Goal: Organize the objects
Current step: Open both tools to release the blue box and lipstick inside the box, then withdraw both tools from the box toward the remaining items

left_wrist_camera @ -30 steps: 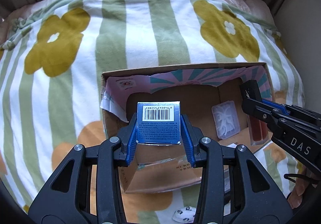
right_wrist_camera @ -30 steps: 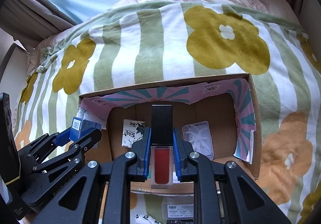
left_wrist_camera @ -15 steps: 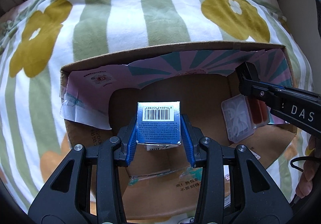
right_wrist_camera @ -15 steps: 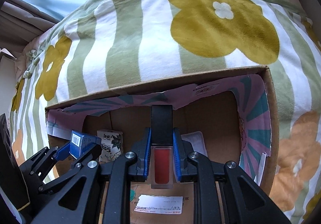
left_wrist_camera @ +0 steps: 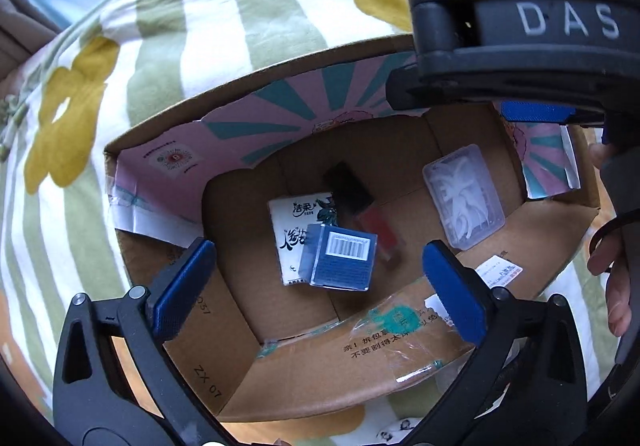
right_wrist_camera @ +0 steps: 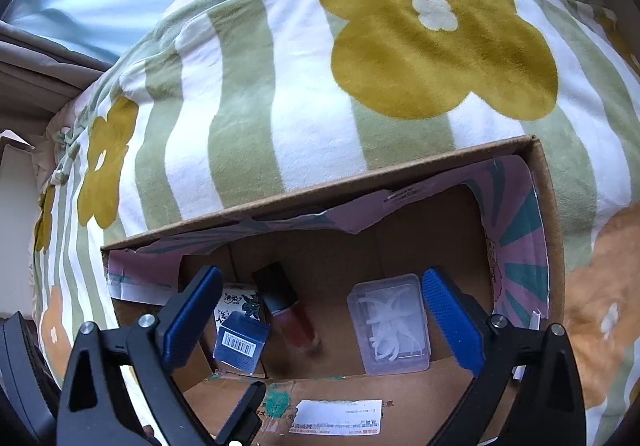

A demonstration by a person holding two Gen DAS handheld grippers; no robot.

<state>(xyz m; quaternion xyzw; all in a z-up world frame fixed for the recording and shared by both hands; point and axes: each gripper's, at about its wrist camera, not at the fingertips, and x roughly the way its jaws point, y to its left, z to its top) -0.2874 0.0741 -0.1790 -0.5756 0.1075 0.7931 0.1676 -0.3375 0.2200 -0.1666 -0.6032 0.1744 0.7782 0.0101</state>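
Observation:
An open cardboard box (left_wrist_camera: 304, 370) (right_wrist_camera: 360, 182) rests on a flowered blanket. On its floor a blue barcoded box (left_wrist_camera: 342, 260) (right_wrist_camera: 240, 342) lies partly over a white tissue pack (left_wrist_camera: 292, 234) (right_wrist_camera: 236, 304). Beside them lies a red lip-gloss tube with a black cap (left_wrist_camera: 360, 206) (right_wrist_camera: 286, 310), and further right a clear plastic case (left_wrist_camera: 464, 198) (right_wrist_camera: 390, 330). My left gripper (left_wrist_camera: 320, 286) hangs open over the box with nothing in it. My right gripper (right_wrist_camera: 320, 318) is open and holds nothing too; its body (left_wrist_camera: 520, 46) fills the left wrist view's upper right.
The green-striped blanket with yellow flowers (right_wrist_camera: 360, 66) surrounds the box and rises behind it. Box flaps with labels (right_wrist_camera: 340, 416) stick out toward me. A person's hand (left_wrist_camera: 616, 286) shows at the right edge. Curtains (right_wrist_camera: 60, 6) hang at the back left.
Both grippers opened and let go: the blue box and the lip-gloss tube now lie on the box floor. Both views have moved closer over the box.

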